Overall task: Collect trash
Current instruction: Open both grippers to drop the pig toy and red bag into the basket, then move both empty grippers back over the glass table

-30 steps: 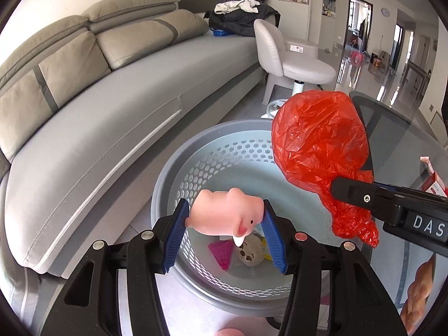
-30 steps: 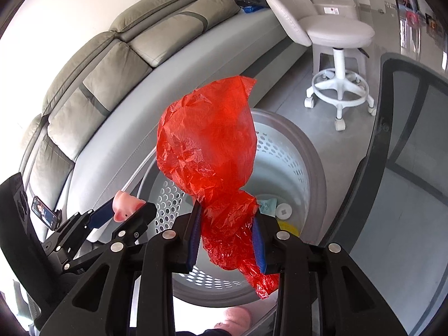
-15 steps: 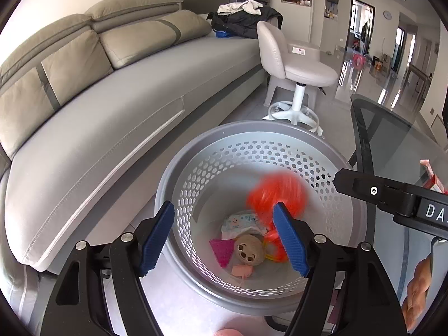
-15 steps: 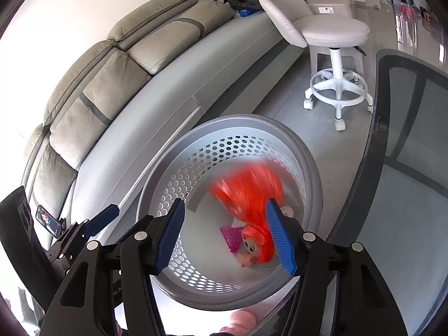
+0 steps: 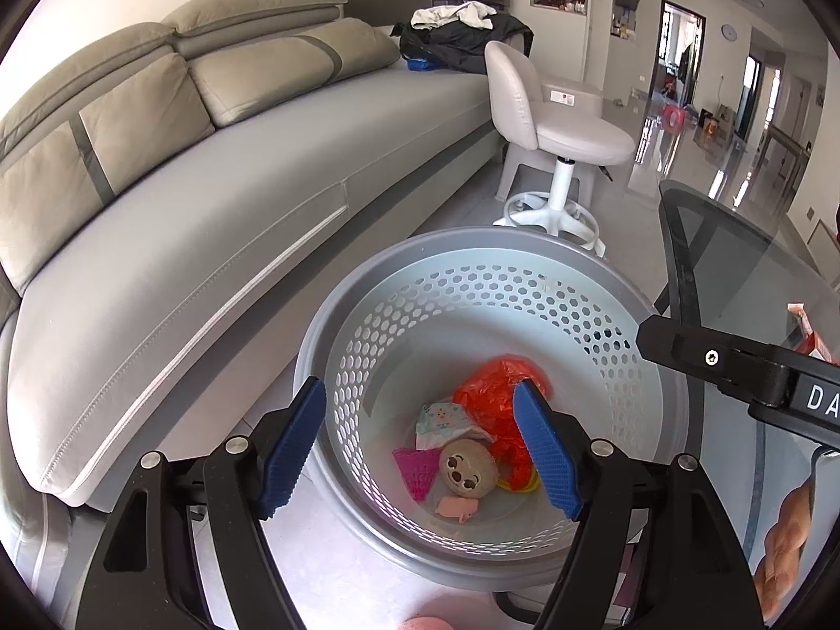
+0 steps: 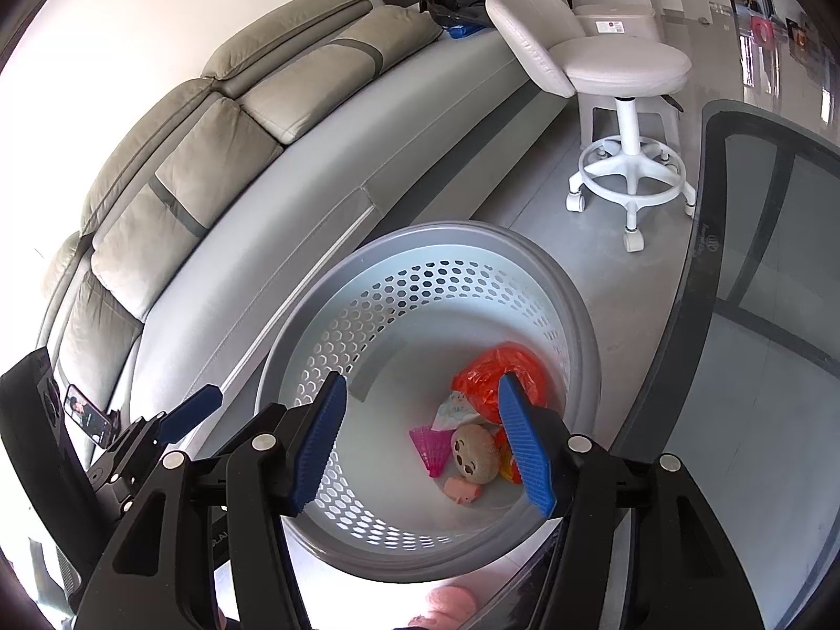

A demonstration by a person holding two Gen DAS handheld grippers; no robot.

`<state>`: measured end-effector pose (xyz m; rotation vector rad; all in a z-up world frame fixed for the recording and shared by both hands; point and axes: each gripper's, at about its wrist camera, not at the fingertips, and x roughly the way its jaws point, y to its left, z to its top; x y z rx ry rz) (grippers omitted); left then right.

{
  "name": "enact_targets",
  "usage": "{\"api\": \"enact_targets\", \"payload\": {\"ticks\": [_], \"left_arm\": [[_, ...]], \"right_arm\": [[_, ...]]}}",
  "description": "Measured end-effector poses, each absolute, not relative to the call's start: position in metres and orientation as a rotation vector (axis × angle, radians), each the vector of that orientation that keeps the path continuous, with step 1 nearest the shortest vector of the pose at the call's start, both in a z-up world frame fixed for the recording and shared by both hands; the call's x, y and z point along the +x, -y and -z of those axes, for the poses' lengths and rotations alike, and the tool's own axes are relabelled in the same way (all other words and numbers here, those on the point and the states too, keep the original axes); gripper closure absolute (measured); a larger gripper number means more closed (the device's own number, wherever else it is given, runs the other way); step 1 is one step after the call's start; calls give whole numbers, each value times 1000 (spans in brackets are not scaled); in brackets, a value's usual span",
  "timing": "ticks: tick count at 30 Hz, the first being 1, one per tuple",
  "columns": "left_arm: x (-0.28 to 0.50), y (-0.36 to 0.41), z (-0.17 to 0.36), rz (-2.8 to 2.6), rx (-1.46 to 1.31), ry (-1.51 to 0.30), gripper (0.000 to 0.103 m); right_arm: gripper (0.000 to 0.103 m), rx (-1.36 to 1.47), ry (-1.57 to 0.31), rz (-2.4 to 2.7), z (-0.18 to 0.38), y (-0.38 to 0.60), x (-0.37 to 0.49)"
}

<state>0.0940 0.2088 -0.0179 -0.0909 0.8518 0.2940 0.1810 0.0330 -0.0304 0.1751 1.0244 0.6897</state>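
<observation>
Left gripper [image 5: 420, 449]: angled down over basket [image 5: 367, 294], jaws just opened, apart, empty. Right gripper [image 6: 422, 443]: likewise. Red bag [image 5: 485, 386], pink toy [image 5: 457, 506] lie inside.

The basket [image 5: 651, 451] stands on the floor between the sofa [image 5: 220, 220] on its left and the counter [image 6: 761, 420] on its right. A stool [image 5: 567, 142] stands behind it. Inside lie a bag [image 5: 488, 394], a ball [image 5: 467, 468] and a pig toy [image 5: 458, 507].
</observation>
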Motion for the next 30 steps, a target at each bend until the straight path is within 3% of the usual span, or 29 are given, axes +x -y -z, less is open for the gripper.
{"api": "enact_targets", "payload": {"ticks": [16, 30], "left_arm": [[91, -205, 12, -277, -104, -825, 29], [88, -169, 0, -224, -58, -781, 24]], "right_arm": [[45, 92, -952, -602, 17, -14, 164], [38, 37, -807, -451, -15, 51, 136]]}}
